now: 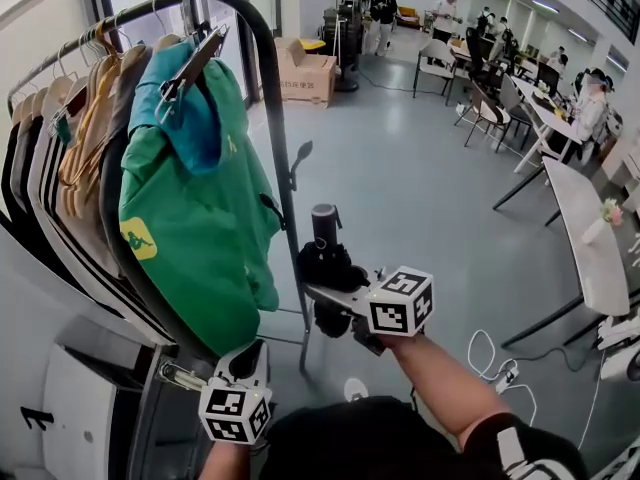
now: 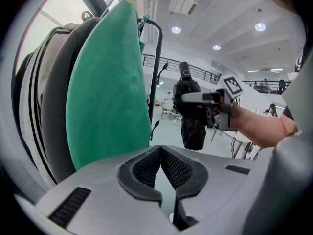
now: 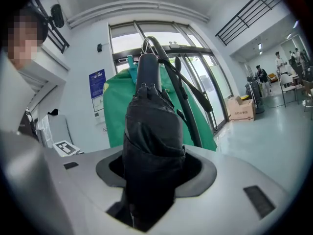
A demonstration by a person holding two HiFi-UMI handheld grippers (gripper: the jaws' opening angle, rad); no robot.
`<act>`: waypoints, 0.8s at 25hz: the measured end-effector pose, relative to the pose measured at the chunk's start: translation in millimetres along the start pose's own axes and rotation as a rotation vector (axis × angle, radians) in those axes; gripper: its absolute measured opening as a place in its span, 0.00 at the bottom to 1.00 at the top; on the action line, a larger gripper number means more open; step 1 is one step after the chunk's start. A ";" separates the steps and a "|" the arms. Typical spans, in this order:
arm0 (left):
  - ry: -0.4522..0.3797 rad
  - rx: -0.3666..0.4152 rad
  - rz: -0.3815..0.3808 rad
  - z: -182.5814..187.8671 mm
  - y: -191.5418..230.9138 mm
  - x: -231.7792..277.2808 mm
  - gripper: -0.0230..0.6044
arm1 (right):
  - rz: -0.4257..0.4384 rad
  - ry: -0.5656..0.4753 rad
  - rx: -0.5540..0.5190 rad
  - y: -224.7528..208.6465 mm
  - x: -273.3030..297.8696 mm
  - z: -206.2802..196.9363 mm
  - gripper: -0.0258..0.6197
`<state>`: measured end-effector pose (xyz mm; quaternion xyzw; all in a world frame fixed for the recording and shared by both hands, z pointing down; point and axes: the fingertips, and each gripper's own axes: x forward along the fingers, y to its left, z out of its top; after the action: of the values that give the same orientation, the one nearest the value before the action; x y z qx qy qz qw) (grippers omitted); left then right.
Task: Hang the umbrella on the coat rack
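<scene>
Beside the upright post of the dark, curved metal coat rack (image 1: 272, 88), a compact folded black fabric umbrella (image 1: 325, 258) is held upright with its cylindrical handle end uppermost. It is well clear of the floor and near the green hanging garment (image 1: 200, 218). The right gripper (image 1: 335, 303) is clamped around the bundled fabric middle of the umbrella, with its jaws kept wide by the bulk of the folds. The left gripper (image 2: 160, 155) is pointed toward the rack from lower down, its ribbed pads pressed together with nothing between them.

The umbrella is judged to be light, with a stiff telescoped shaft inside a soft, loosely gathered canopy. The cloth is likely to compress and slip under the pads, so a hold on the folds may creep or twist if the umbrella is tilted. The bare plastic handle, which stands clear above the fabric, is rigid and would give a surer purchase for the free gripper.

Whether a wrist loop hangs from the handle cannot be made out. If one is present, it is judged to be the part to be spread and passed over the rail or a hook. The rail is crowded with wooden hangers (image 1: 85, 98), and only the stretch near its bend appears free.
</scene>
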<state>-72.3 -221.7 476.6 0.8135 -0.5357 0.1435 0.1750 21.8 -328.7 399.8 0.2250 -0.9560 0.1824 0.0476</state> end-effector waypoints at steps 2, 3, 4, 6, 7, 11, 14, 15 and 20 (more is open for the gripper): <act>-0.001 0.002 0.003 0.1 -2.7 0.6 0.06 | -0.003 -0.022 -0.007 -7.7 3.3 20.1 0.38; -0.001 0.002 0.006 -0.5 -3.8 0.4 0.06 | -0.002 -0.031 -0.014 -10.0 5.0 30.2 0.38; -0.001 0.001 0.009 -1.4 -4.7 0.1 0.06 | 0.001 -0.038 -0.025 -11.5 6.8 40.2 0.38; 0.002 -0.002 0.014 -3.6 -6.7 0.2 0.06 | 0.009 -0.048 -0.049 -13.3 11.0 58.3 0.38; 0.003 -0.005 0.016 -4.7 -7.6 0.2 0.06 | 0.014 -0.051 -0.056 -14.0 13.5 65.9 0.38; 0.003 -0.010 0.020 -6.5 -8.5 -0.7 0.06 | 0.025 -0.072 -0.055 -15.2 23.5 88.2 0.38; 0.001 -0.011 0.027 -6.1 -7.2 -1.7 0.06 | 0.032 -0.092 -0.059 -14.6 28.2 101.8 0.38; 0.001 -0.012 0.030 -6.4 -6.8 -2.3 0.06 | 0.035 -0.096 -0.061 -14.1 29.7 105.5 0.38; 0.010 -0.012 0.036 -8.7 -5.4 -4.1 0.06 | 0.051 -0.081 -0.088 -7.7 40.6 117.9 0.38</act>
<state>-69.3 -212.6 482.0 0.8020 -0.5501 0.1473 0.1801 -12.1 -395.5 299.8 0.2056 -0.9696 0.1321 0.0139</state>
